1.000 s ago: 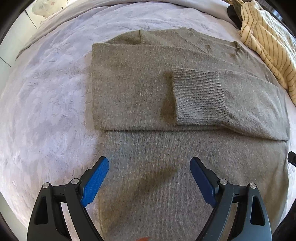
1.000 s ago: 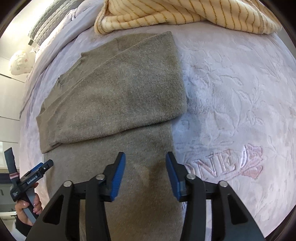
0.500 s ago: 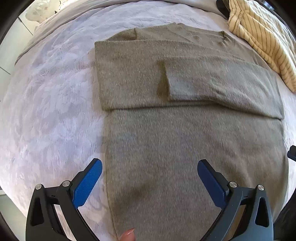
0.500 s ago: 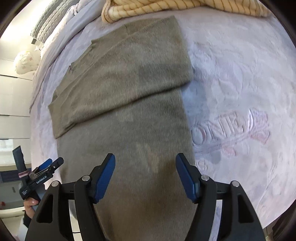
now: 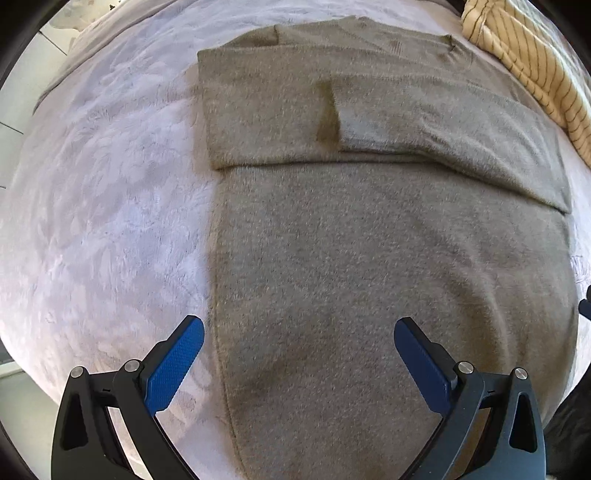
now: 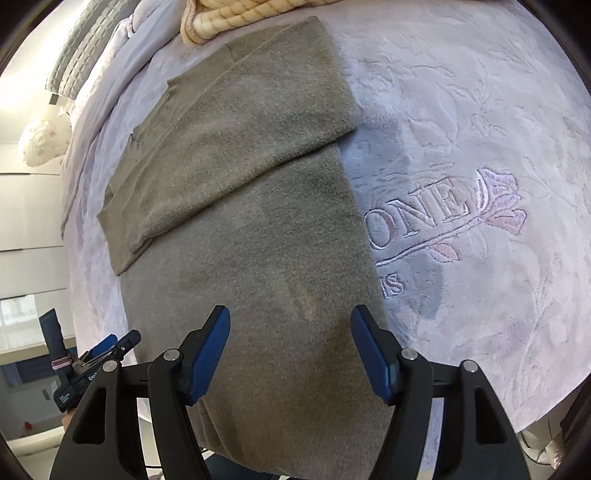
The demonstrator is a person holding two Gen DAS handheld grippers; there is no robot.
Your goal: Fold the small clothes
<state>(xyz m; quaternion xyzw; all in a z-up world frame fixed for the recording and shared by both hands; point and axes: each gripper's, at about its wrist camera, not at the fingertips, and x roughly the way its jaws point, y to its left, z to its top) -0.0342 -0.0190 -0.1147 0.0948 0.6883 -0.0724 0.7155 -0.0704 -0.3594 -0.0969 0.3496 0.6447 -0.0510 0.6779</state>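
An olive-grey knit sweater lies flat on a pale lilac bedspread, both sleeves folded across its chest. Its hem hangs over the near bed edge. My left gripper is open and empty above the hem's left corner, its left finger over the bedspread. In the right wrist view the sweater fills the middle, and my right gripper is open and empty above the hem's right side. The left gripper shows there at lower left.
A cream striped garment lies bunched at the far right of the bed, also in the right wrist view. Embroidered lettering and a rose mark the bedspread right of the sweater. A pillow sits far left.
Both grippers have drawn back toward the sweater's hem and the near bed edge, and both have opened wider. The sweater has not moved.
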